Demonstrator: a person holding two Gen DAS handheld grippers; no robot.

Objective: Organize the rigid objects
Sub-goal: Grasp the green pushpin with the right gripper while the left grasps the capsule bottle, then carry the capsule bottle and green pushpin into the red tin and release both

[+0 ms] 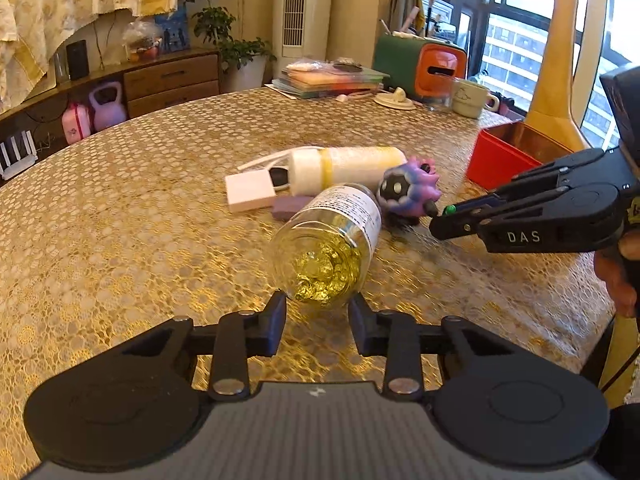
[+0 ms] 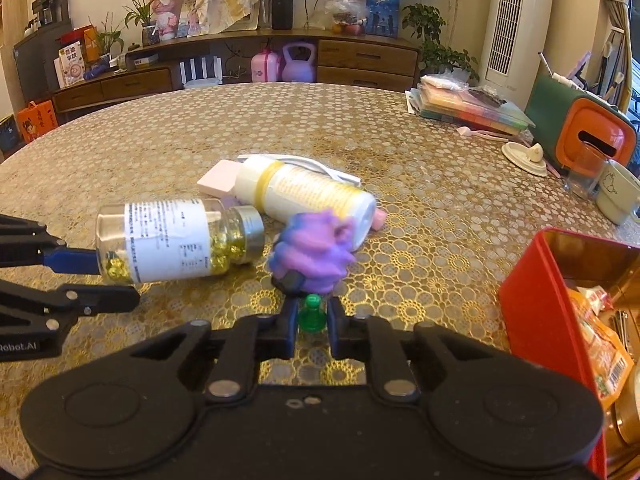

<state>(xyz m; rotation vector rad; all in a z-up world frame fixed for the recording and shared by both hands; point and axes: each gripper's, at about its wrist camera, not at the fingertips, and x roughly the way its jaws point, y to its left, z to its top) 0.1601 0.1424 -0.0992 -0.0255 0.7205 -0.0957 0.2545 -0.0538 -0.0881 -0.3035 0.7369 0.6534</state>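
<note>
Left wrist view: the left gripper (image 1: 318, 304) has its narrow jaws at the base of a clear jar (image 1: 326, 242), one finger on each side; whether the pads press it cannot be told. The jar lies on its side on the gold table (image 1: 120, 240), part filled with yellow capsules. Beyond it lie a white bottle (image 1: 348, 168) on its side, a white box (image 1: 250, 191) and a purple toy (image 1: 408, 194). From the right, the right gripper (image 1: 440, 216) reaches to the toy with a green peg (image 1: 450, 210) at its tips. A red tin (image 1: 504, 156) stands far right, open. Right wrist view: the right gripper (image 2: 312, 320) is clamped on the green peg (image 2: 311, 314), just under the blurred purple toy (image 2: 316, 252). The jar (image 2: 176, 236) lies left, gold cap toward the toy, with the left gripper (image 2: 100, 276) at its base. The white bottle (image 2: 308, 196) lies behind. The red tin (image 2: 532, 300) at near right holds an orange packet (image 2: 600, 352).
</note>
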